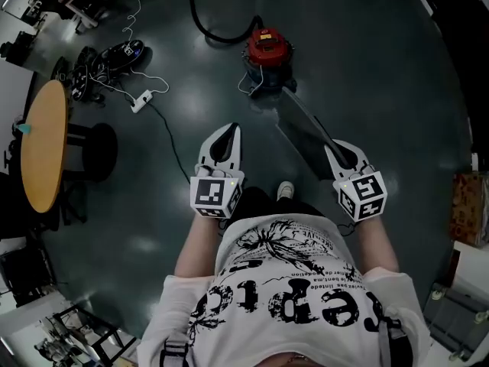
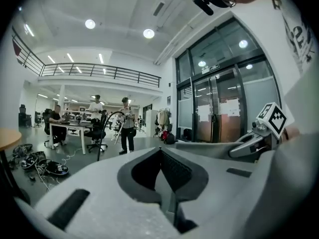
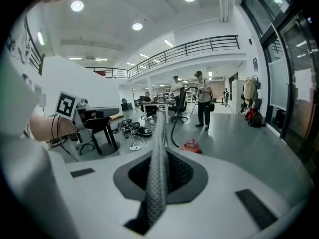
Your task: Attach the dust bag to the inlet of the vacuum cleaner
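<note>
Pinching dust bag [image 1: 302, 125] edge-on, R gripper [image 1: 330, 148]; L gripper [image 1: 231, 128] closed, empty; vac [image 1: 267, 52] inlet unseen.

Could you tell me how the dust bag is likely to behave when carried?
Probably light: the dust bag is a thin sheet, pinched by one edge in the right gripper. Its woven-looking surface suggests fabric that may flex yet resist slipping.
</note>
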